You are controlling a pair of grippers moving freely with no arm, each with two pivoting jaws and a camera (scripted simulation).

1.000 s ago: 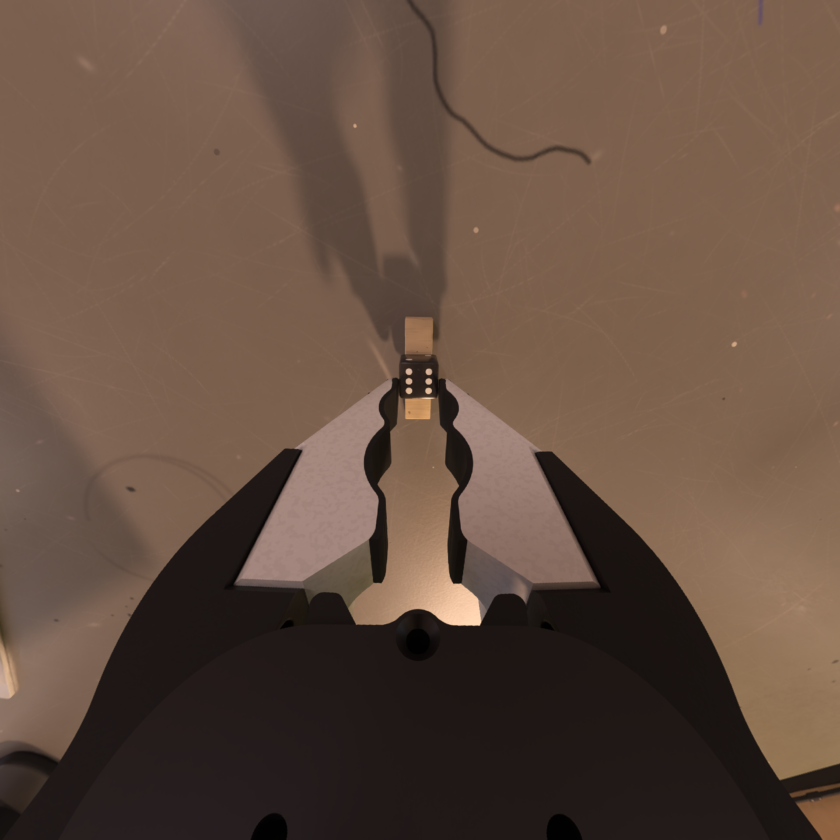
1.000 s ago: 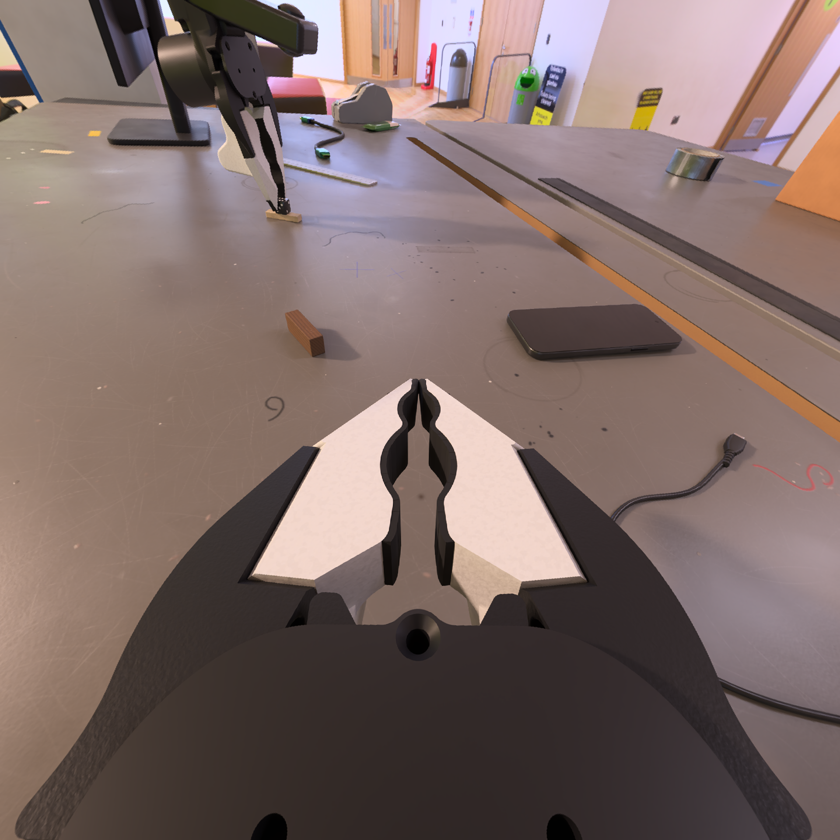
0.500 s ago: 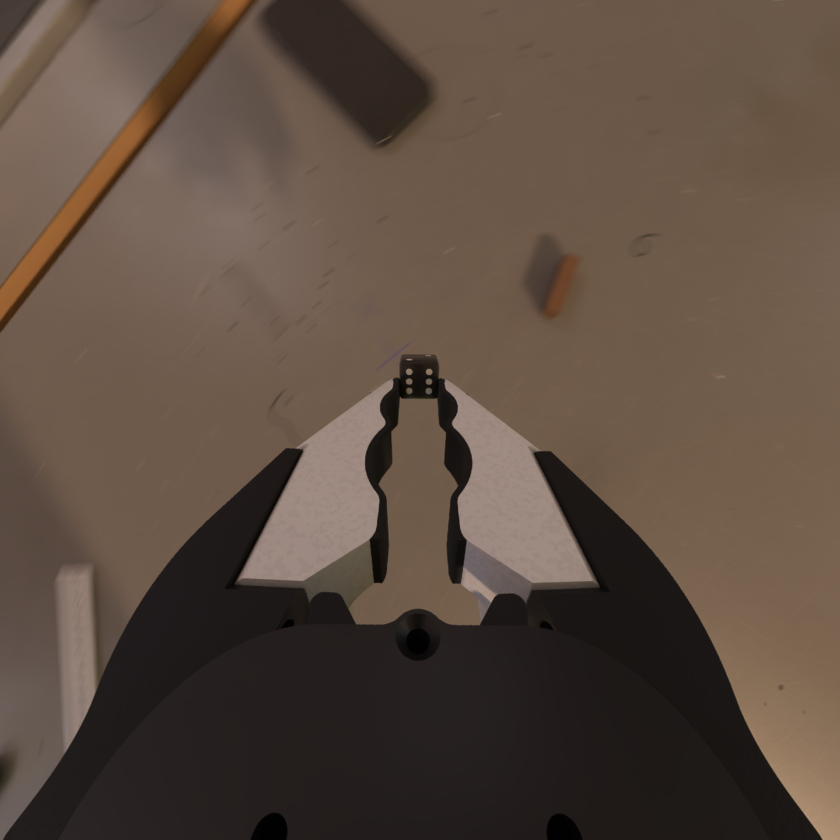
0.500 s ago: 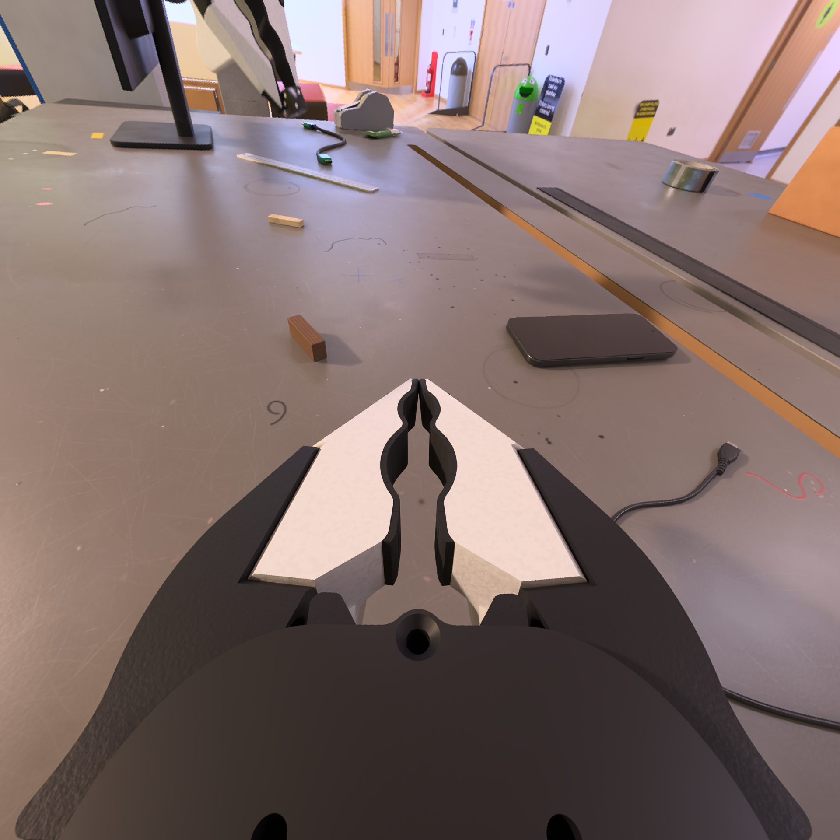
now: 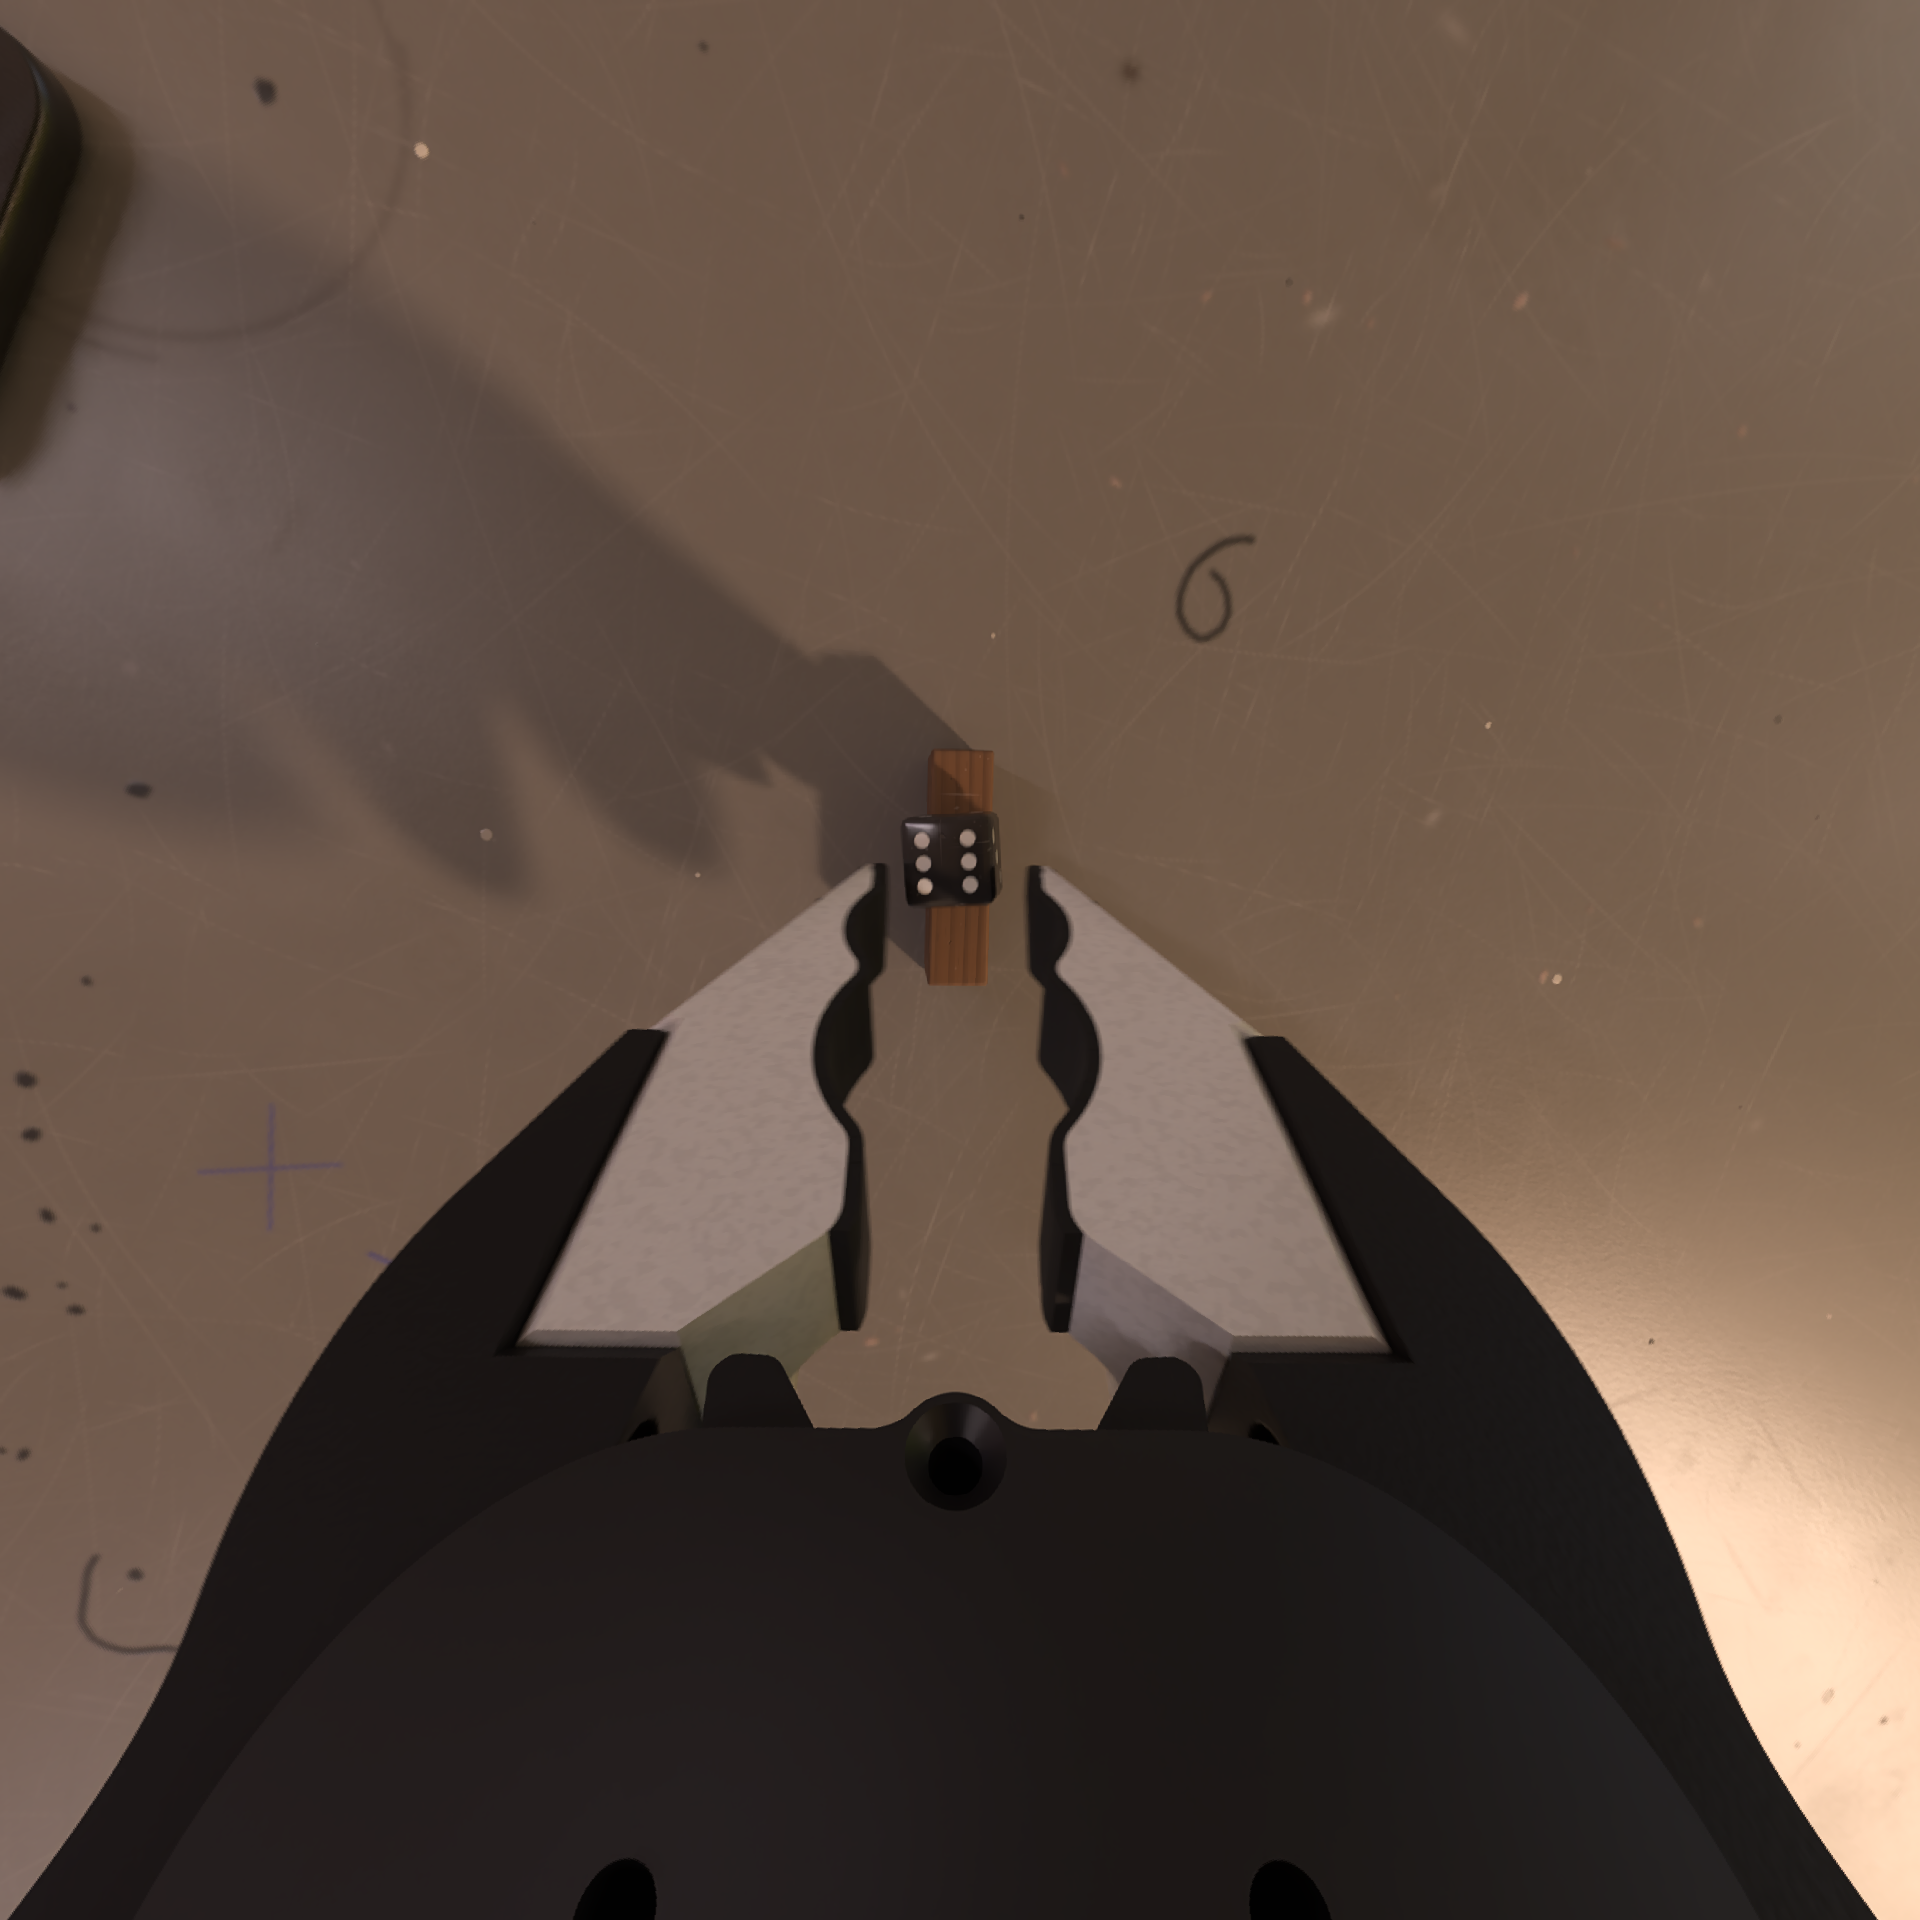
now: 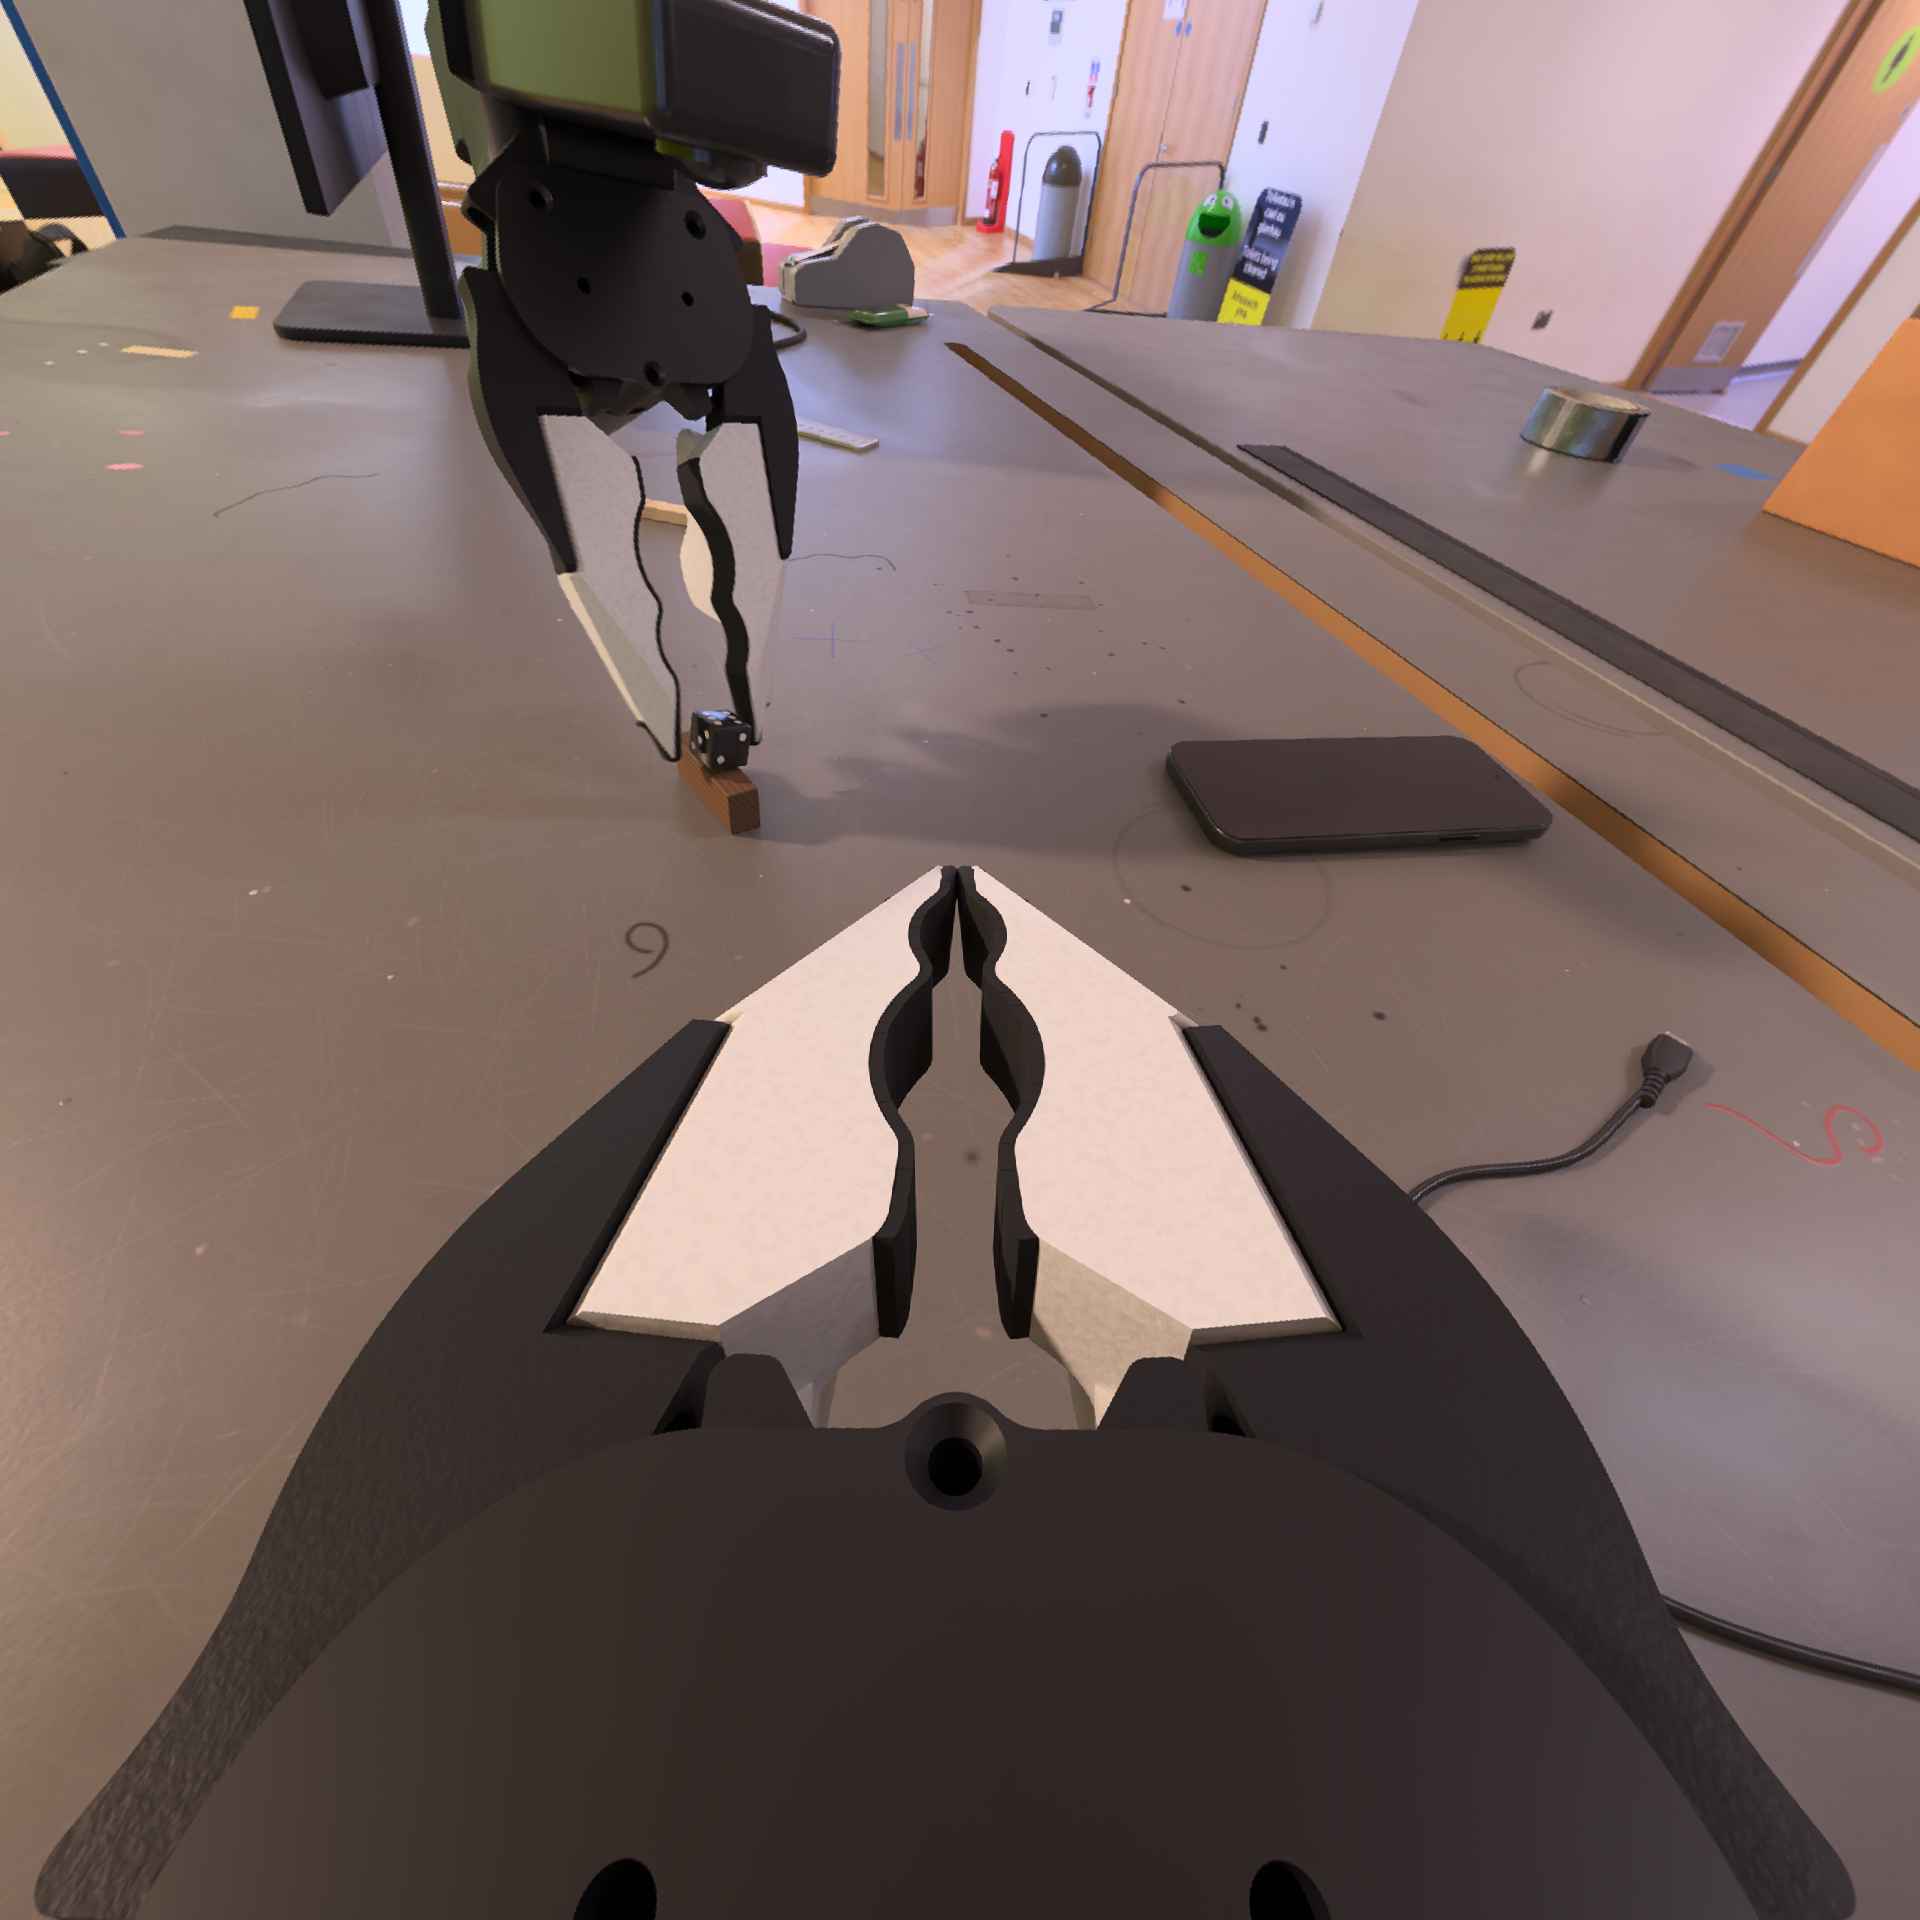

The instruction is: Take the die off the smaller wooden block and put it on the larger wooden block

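Observation:
The black die with white pips rests on the dark brown wooden block, which lies on the grey table. My left gripper points down over it, open, with a finger on each side of the die and a gap to each. In the right wrist view the die sits on the brown block between the left gripper's fingertips. The small pale wooden block lies bare farther back. My right gripper is shut and empty, low over the table, nearer than the brown block.
A black phone lies to the right of the brown block, and its corner shows in the left wrist view. A cable end lies at right. A monitor stand, a ruler and a tape roll stand farther back.
My left gripper lifted the die off the pale block, carried it to the brown block and opened. The die now sits on the brown block. The right gripper has not moved.

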